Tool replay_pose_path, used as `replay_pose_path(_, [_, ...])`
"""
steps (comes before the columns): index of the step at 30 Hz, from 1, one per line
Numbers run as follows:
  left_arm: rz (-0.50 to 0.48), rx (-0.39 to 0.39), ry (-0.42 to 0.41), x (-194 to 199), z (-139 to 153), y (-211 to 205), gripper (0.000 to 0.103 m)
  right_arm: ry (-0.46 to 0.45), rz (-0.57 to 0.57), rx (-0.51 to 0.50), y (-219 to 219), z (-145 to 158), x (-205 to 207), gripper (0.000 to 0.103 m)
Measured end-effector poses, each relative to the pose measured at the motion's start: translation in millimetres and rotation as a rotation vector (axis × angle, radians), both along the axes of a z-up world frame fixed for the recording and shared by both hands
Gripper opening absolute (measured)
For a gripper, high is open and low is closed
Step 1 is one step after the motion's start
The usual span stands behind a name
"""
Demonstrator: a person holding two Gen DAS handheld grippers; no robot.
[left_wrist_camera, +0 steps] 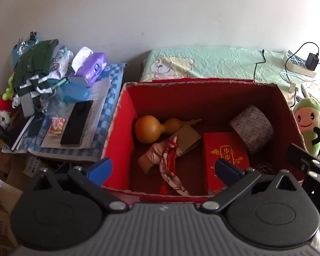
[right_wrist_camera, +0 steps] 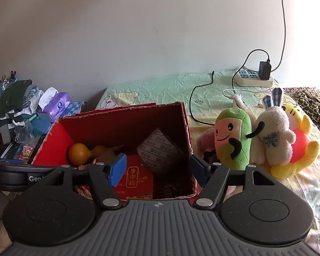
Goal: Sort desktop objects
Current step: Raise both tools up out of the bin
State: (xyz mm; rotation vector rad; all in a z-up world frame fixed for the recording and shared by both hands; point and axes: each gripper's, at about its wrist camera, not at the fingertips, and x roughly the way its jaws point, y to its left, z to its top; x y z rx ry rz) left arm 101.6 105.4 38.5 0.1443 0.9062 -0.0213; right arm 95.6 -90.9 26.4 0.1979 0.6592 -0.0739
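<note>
Left gripper [left_wrist_camera: 163, 169]: spread wide, nothing between the blue pads, poised over the near wall of the red cardboard box [left_wrist_camera: 117, 115]. Right gripper [right_wrist_camera: 159, 170]: likewise wide and empty, straddling the box's near right corner [right_wrist_camera: 186, 128], one pad over the inside, the other outside.

Inside the box: an orange gourd [left_wrist_camera: 151, 128] lying at the back left, a cardboard tube [left_wrist_camera: 170, 149] with a patterned ribbon [left_wrist_camera: 170, 166] draped across it in the middle, a red packet with gold lettering [left_wrist_camera: 224, 155] flat on the floor at right, a printed paper roll [left_wrist_camera: 252, 127] leaning in the back right corner, a pine cone [left_wrist_camera: 265, 168] near the front right.

Just right of the box, on the yellowish sheet: a green plush toy [right_wrist_camera: 232, 140], touching a white plush rabbit [right_wrist_camera: 273, 134], with a yellow plush [right_wrist_camera: 298, 140] behind. Further back, a power strip [right_wrist_camera: 253, 77] with a black adapter [right_wrist_camera: 264, 70] plugged in and a black cable trailing.

Left of the box, on a blue checked cloth [left_wrist_camera: 108, 98]: a black phone [left_wrist_camera: 76, 125], a small snack packet [left_wrist_camera: 56, 125], papers, a purple tissue pack [left_wrist_camera: 89, 68], a heap of dark green clothing [left_wrist_camera: 35, 64].
</note>
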Motion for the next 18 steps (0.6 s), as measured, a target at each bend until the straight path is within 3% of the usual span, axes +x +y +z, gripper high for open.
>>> replay_pose_path(18, [-0.016,-0.024,0.014,17,-16,2,0.103,0.030,0.000,-0.043,2,-11,17,0.071])
